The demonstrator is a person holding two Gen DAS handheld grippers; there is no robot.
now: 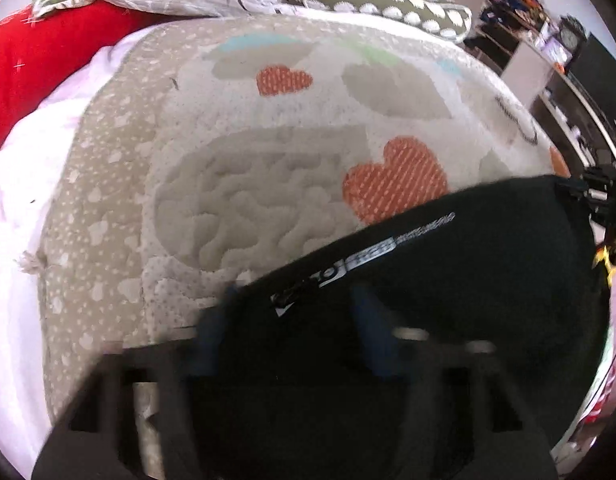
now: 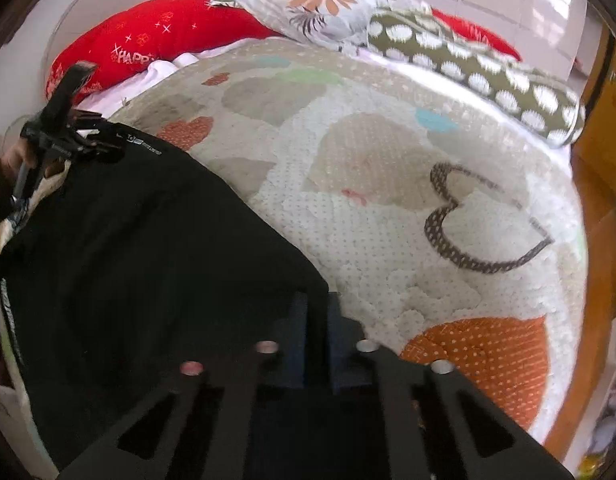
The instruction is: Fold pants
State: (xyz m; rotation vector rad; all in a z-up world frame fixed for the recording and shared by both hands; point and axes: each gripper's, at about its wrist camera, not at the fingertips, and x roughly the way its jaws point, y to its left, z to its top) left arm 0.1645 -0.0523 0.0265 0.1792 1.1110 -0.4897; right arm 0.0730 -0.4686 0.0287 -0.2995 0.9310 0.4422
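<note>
I am looking down both grippers at a pair of black pants (image 2: 140, 248) lying spread across the near part of a quilted bedspread (image 2: 388, 200) patterned with orange hearts. A white printed label (image 1: 360, 258) is showing along the garment's far edge.

My right gripper (image 2: 318, 320) is sitting at the pants' right corner, its blue fingers (image 2: 298, 332) pressed together with the black fabric's edge pinched between them. My left gripper (image 1: 296, 316) is hovering over the opposite end, near the label; its blue fingers (image 1: 374, 332) are standing apart with fabric lying between and under them, and because this view is smeared by motion I cannot be sure the pads are actually pressing the cloth. From the right wrist camera I am seeing the left gripper (image 2: 74, 142) at the garment's far left corner, with the person's hand (image 2: 12, 168) behind it.

At the head of the bed, a red pillow (image 2: 148, 40), a floral pillow (image 2: 316, 4) and an olive bolster with white dots (image 2: 488, 76) are lying beyond the bedspread.
</note>
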